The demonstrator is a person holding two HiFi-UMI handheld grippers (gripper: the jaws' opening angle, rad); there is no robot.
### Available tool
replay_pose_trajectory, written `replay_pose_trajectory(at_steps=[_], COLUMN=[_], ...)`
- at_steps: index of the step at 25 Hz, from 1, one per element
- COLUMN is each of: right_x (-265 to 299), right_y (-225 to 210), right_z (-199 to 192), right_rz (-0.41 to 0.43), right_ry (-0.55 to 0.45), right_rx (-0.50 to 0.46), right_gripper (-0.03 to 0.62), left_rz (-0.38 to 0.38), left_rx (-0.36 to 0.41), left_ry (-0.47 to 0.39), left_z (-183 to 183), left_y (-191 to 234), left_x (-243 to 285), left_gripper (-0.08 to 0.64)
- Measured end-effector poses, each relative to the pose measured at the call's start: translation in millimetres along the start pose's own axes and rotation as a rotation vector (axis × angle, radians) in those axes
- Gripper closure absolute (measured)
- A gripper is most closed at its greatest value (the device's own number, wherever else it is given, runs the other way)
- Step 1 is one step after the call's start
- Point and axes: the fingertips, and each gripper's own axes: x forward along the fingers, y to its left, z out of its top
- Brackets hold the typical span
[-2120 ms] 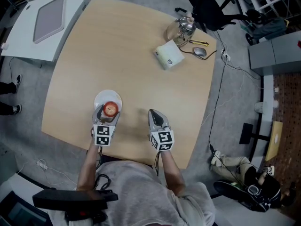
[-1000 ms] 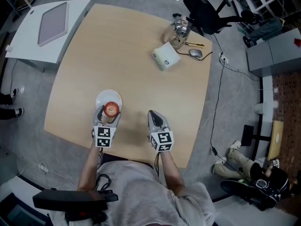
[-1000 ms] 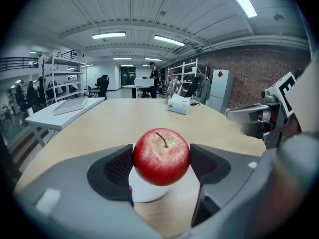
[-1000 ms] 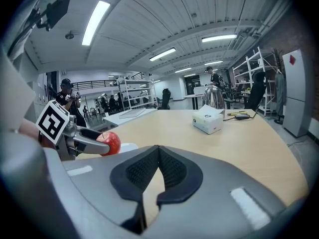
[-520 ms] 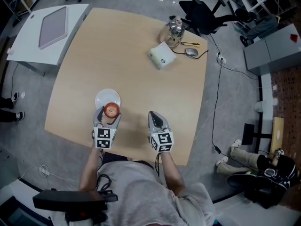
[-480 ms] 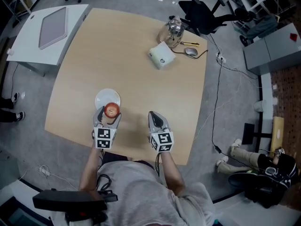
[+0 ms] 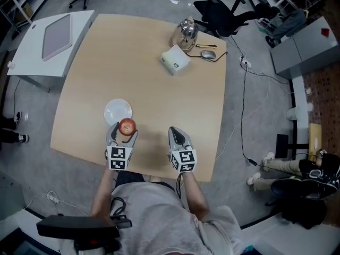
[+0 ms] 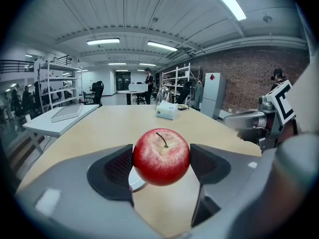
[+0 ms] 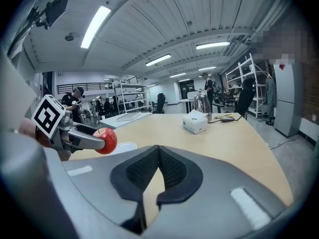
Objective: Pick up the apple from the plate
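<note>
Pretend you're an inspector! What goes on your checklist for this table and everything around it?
Surface: light wooden table with rounded corners.
Job's things: red apple is off the white plate; nothing else lies on the plate.
Clutter: white box, glass kettle and mouse at the far edge.
Grippers: left gripper is clamped on the apple; right gripper is shut with nothing in it.
Cables: long cable runs across the floor beside the table.
Surroundings: white side table, black office chair.
</note>
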Motion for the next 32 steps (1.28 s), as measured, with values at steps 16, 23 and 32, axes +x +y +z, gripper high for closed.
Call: replay_pose_trajectory(at_steps=[16, 23, 32], right_x=[-68, -103, -146], right_y=[-38, -54, -70], right_z=[-19, -31, -47], right_rz=[-0.137, -0.204, -0.285], right_ry=[-0.024, -0.033, -0.043], right_rx=[0.047, 0.069, 0.101], right_gripper=[0.584, 0.584, 0.584], left_rz=[-0.118, -0.19, -0.267], left_rx=[0.074, 0.105, 0.148], left_ry=[-0.016, -0.004, -0.003], left_z=[9, 5, 4], left_y=[-67, -103, -148], left_x=[-4, -2, -2], left_gripper=[0.179, 0.179, 0.179])
